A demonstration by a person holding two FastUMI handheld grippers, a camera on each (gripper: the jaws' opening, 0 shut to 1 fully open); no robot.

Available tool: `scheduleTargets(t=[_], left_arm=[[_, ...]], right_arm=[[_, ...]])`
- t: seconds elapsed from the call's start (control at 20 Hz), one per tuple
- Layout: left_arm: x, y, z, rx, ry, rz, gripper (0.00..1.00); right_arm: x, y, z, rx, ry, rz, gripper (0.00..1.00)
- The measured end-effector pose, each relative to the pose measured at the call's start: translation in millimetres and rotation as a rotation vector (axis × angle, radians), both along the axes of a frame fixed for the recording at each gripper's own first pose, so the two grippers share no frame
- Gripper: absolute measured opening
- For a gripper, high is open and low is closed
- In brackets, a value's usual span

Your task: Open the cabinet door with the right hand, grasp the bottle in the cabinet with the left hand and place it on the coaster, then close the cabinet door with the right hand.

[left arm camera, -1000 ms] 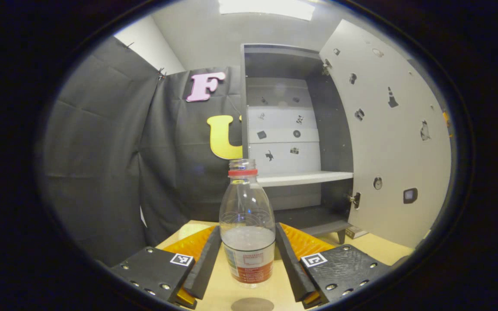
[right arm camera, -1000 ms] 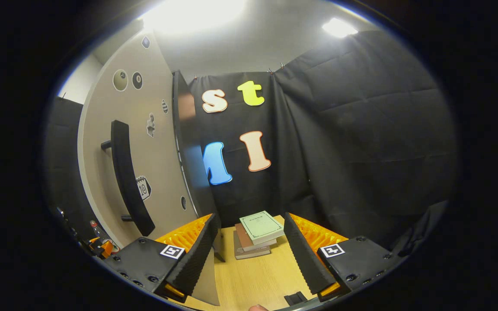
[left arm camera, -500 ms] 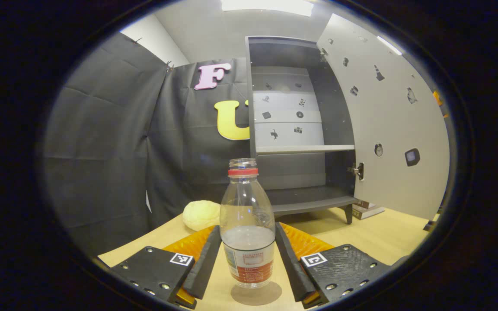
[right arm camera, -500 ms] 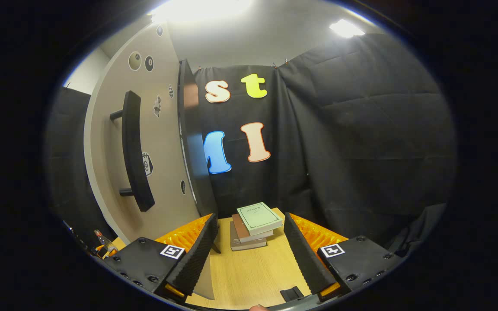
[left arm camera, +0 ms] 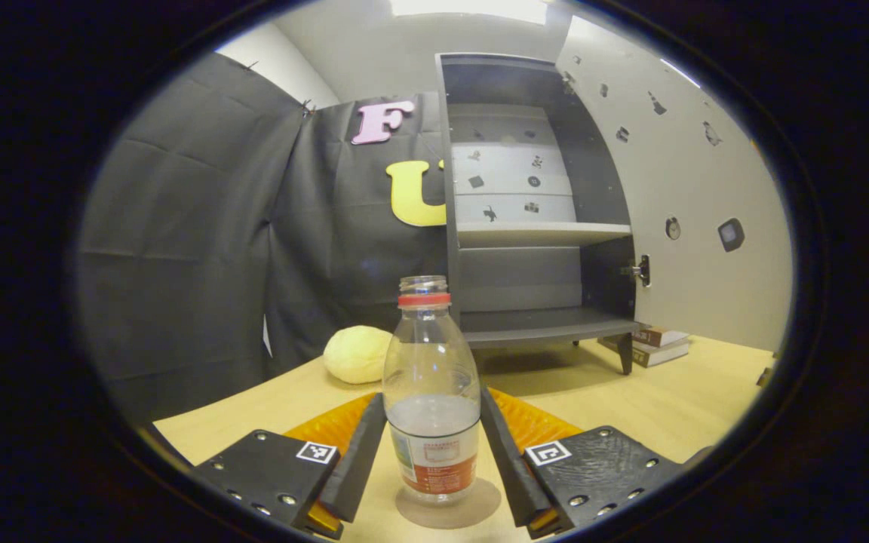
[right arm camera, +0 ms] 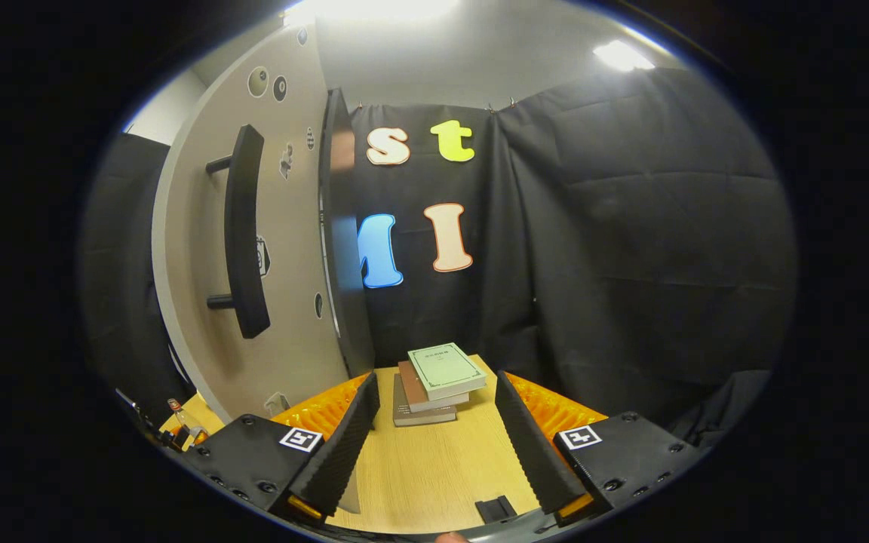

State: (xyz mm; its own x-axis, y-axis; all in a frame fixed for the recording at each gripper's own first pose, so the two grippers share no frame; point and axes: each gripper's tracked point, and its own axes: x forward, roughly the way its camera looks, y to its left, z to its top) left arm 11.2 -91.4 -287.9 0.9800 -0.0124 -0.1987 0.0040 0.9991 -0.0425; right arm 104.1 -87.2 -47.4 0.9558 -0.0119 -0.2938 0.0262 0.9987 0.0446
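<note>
The left gripper (left arm camera: 432,452) has both fingers pressed on the upright bottle (left arm camera: 431,392), whose base rests on the coaster (left arm camera: 448,511). Behind it, the cabinet (left arm camera: 532,204) stands with its door (right arm camera: 284,249) open. The right gripper (right arm camera: 434,441) is spread wide, holding nothing, near 3 stacked books (right arm camera: 434,381).

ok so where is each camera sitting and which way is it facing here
Left gripper view: rides the left tool, facing the open cabinet; its fingers flank the bottle on the coaster.
Right gripper view: rides the right tool, facing the door, its handle and the books.
Shared: door, books, table.
</note>
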Motion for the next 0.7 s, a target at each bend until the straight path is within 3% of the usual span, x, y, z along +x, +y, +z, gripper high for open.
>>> scheduleTargets(t=[0.25,0.35,0.4,0.5,0.7], left_arm=[[-6.2,-3.0,-5.1,0.025,0.001,0.0,0.73],[-7.8,-3.2,-6.8,0.028,0.012,-0.001,0.77],[-9.0,-3.3,-7.1,0.031,0.018,-0.003,0.73],[-9.6,-2.9,-6.5,0.044,0.03,-0.007,0.78],[-9.6,-4.3,1.3,0.052,0.034,-0.004,0.79]], right_arm=[[2.7,7.2,0.5,-0.011,0.002,0.014,0.98],[4.5,10.4,2.4,-0.008,0.001,0.02,0.98],[5.1,11.8,2.2,-0.005,-0.001,0.022,0.98],[4.8,13.4,4.1,-0.001,-0.006,0.026,0.98],[6.8,17.4,8.8,0.012,-0.017,0.033,0.98]])
